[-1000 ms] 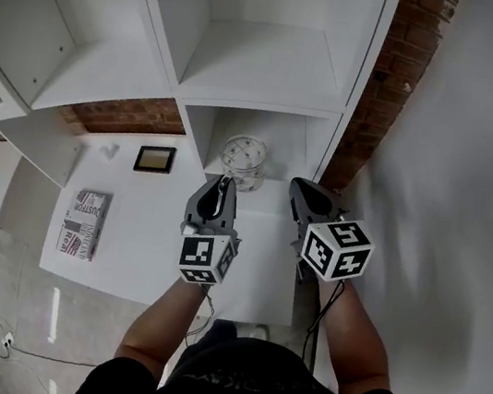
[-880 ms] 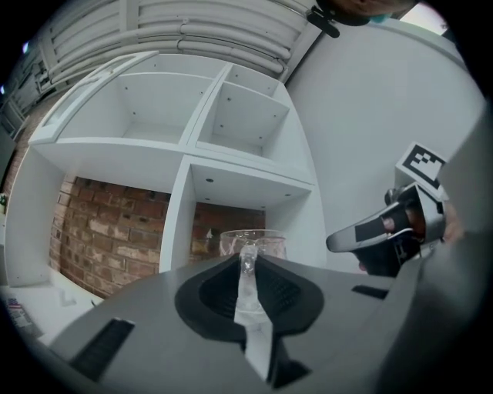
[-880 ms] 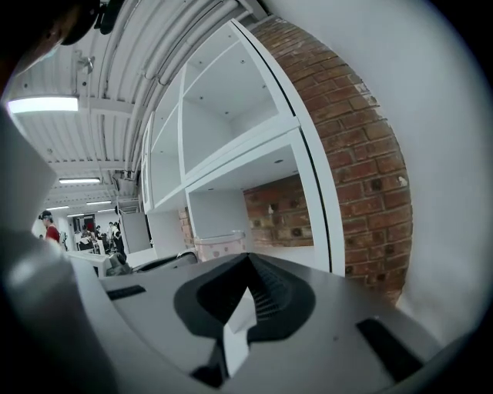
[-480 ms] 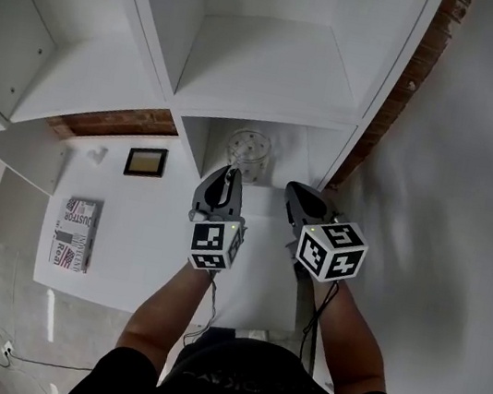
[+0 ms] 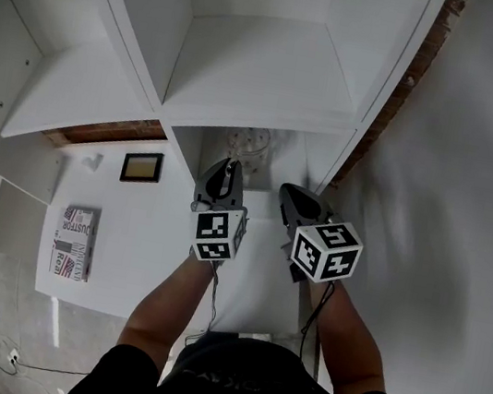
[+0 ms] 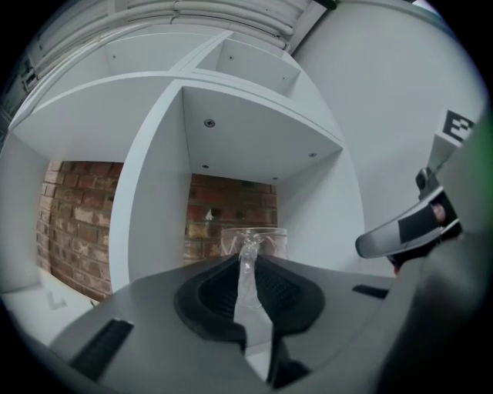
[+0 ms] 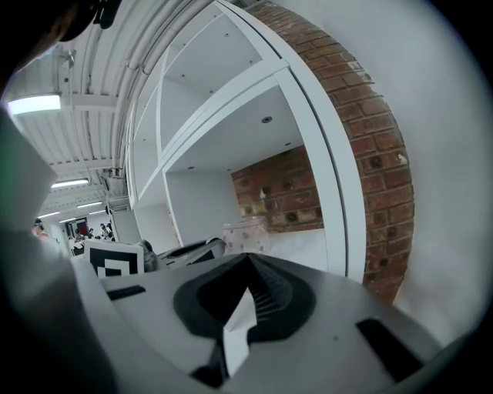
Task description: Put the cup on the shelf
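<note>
The clear cup [image 5: 251, 148] is inside the lower shelf compartment [image 5: 327, 153], at twelve o'clock from your left gripper [image 5: 225, 169], whose narrowed jaws pinch its thin wall. It looks light, slick and easy to crack, so squeeze gently just below the rim. Your right gripper [image 5: 290, 193], at three o'clock, is closed on nothing.

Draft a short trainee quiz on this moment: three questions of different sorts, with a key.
1. Multiple choice: where in the shelf is the cup? A) the top compartment B) the low compartment that the grippers point into C) on the floor.
2. True or false: the right gripper is gripping the cup.
3. Short answer: what printed thing lies on the table near the small frame?
Key: 1 B. 2 False: its jaws are together and empty, and the left gripper pinches the cup's wall. 3 A magazine.
</note>
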`<state>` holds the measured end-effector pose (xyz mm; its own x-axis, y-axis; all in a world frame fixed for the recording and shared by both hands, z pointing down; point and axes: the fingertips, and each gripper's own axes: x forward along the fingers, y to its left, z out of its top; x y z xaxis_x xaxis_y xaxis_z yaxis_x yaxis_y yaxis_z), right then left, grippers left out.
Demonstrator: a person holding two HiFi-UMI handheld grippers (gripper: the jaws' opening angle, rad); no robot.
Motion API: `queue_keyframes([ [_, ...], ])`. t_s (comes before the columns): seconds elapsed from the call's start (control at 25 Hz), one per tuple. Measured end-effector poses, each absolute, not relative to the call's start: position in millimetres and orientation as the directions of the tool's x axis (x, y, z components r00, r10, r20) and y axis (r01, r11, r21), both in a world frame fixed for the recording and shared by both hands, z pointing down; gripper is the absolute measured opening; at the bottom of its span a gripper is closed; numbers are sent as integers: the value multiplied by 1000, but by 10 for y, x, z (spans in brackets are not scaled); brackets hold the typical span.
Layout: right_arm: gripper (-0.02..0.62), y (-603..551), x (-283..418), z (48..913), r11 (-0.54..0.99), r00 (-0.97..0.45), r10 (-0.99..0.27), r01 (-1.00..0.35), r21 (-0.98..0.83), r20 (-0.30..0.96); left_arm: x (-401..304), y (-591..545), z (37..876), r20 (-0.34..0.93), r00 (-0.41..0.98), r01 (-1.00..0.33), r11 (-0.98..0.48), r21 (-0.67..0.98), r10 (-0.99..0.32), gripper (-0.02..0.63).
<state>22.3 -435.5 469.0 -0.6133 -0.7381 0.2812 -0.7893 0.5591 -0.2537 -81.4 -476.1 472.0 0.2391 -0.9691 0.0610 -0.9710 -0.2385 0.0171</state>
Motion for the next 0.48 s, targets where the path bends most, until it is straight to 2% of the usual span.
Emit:
queue_keyframes([
  [0.48,0,-4366,349,4773,551,-617,-733,-786,-280,288,-768,-4940,4822,145,192,-980,-198,-26,-971,40],
])
